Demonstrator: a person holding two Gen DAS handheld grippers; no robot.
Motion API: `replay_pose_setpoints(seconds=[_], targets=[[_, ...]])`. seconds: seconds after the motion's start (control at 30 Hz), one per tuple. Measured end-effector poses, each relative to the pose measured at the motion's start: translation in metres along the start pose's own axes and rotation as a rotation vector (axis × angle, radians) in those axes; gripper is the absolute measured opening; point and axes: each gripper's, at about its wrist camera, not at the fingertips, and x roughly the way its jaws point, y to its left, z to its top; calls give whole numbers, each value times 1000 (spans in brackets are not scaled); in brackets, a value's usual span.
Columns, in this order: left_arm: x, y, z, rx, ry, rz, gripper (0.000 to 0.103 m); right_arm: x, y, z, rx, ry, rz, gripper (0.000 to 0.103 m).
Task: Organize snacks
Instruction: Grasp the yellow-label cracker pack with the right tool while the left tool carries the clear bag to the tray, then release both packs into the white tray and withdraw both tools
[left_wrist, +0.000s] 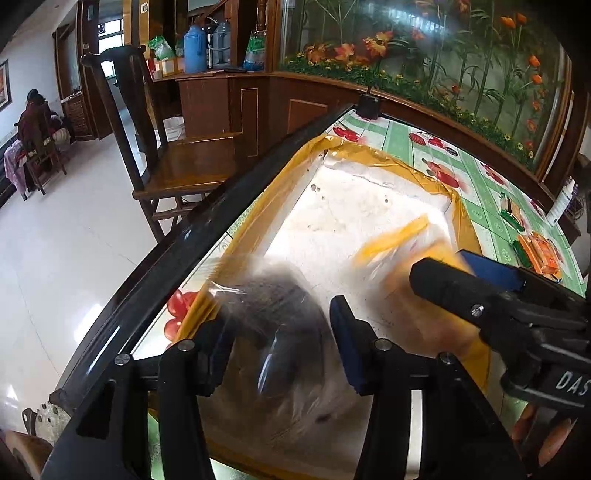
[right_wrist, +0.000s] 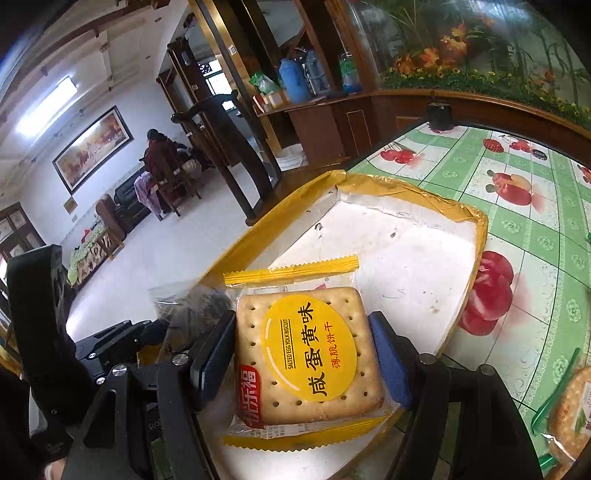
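A shallow white box with gold-taped rim (left_wrist: 373, 155) (right_wrist: 413, 192) lies on the table. My left gripper (left_wrist: 280, 354) is closed on a dark round snack in a clear wrapper (left_wrist: 273, 317), blurred, held over the box's near left part; it also shows in the right wrist view (right_wrist: 195, 310). My right gripper (right_wrist: 303, 354) is shut on a yellow salted egg yolk biscuit pack (right_wrist: 306, 350), held over the box. In the left wrist view the right gripper (left_wrist: 472, 273) enters from the right with the blurred yellow pack (left_wrist: 395, 247).
The table (right_wrist: 535, 229) has a green checked fruit-print cover. Orange and green snack packs (left_wrist: 539, 254) lie at the far right; a green-edged cracker pack (right_wrist: 569, 406) lies near right. A wooden chair (left_wrist: 177, 158) stands past the table's left edge.
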Motion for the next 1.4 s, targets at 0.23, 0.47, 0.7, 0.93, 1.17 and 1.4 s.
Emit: replay_pose_setpoints(seconds=[0.23,0.47,0.7,0.93,1.17,1.4], targets=[[-23,-9,-2,31,-93,34,83,-22,1,2,-9,-42,-14,75],[-39,-15,-1,29,-129,33,83,-64,-11,-4,-5,-106,-47,81],[-54,-35,-2,58,-153,12,83,-109,-30,-21,25,-152,-91,88],[-64,-70,-4,111,-163,-27,83,-168,-64,-58,41,-187,-219,91],[-66,-111,-10,177,-150,-69,83,-227,-111,-98,108,-209,-335,91],[-56,-163,-24,250,-93,-154,83,-276,-154,-141,189,-209,-447,91]])
